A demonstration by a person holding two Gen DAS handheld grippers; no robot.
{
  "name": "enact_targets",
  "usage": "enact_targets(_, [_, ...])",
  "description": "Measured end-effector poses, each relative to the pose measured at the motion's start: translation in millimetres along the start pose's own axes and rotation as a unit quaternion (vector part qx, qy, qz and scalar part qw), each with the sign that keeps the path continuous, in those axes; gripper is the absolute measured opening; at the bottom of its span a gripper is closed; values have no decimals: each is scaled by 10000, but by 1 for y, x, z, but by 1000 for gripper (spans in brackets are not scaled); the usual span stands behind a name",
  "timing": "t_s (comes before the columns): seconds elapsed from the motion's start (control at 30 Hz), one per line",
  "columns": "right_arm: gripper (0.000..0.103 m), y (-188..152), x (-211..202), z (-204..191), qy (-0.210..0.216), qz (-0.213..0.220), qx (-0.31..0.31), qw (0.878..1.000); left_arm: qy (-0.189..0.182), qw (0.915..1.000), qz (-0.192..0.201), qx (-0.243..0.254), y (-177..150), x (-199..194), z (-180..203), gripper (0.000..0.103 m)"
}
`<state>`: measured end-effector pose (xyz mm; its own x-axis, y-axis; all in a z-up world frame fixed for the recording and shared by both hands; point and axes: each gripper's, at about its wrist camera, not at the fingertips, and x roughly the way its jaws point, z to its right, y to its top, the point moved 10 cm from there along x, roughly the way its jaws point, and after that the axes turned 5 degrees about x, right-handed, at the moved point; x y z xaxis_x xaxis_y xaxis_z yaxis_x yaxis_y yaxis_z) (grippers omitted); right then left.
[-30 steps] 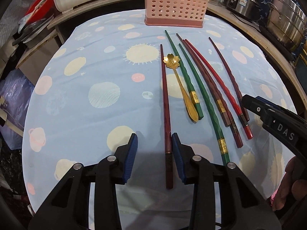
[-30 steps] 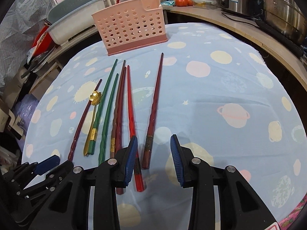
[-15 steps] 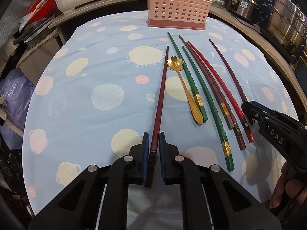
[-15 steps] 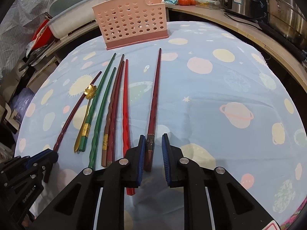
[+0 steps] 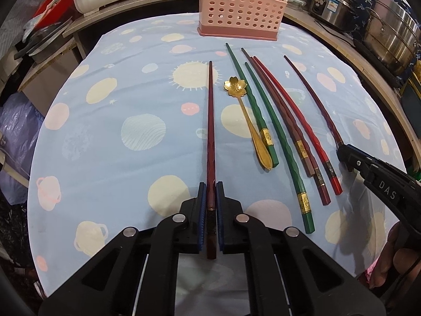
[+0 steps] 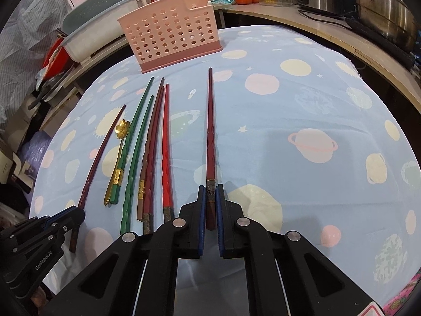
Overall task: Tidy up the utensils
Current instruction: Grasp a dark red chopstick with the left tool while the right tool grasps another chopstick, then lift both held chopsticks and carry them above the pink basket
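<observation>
Each clenched on the thick near-edge end of a dark red chopstick, the left gripper (image 5: 209, 205) and right gripper (image 6: 210, 205) could let these long sticks pivot or miss the pink basket (image 6: 171, 35) at the table's far edge.

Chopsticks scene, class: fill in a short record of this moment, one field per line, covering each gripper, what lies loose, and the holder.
left gripper: shut on a dark red chopstick
right gripper: shut on another dark red chopstick
loose on cloth: two green chopsticks, brown and red ones, gold spoon
pink holder: upright at the far edge of the cloth
</observation>
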<state>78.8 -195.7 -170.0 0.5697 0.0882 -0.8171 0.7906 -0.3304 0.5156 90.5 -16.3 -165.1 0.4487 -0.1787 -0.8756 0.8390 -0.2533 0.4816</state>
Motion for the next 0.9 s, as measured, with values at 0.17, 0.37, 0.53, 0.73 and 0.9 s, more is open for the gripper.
enact_targets(0.17, [7, 3, -13, 2, 21, 122, 26, 9999, -35, 9999, 118, -57, 4, -12, -1, 7])
enact_targets(0.37, [7, 13, -37, 0, 121, 384, 43, 9992, -101, 9991, 375, -157, 13, -35, -5, 7])
enact_targets(0.53, [7, 19, -50, -3, 213, 503, 58, 9985, -192, 9984, 468, -259, 20, -48, -9, 7])
enact_targets(0.73, [7, 31, -65, -8, 289, 692, 73, 9972, -252, 9970, 640, -345, 32, -63, -14, 7])
enact_targets(0.9, [7, 44, -78, -10, 354, 863, 93, 9956, -249, 9957, 818, -370, 48, -77, -18, 7])
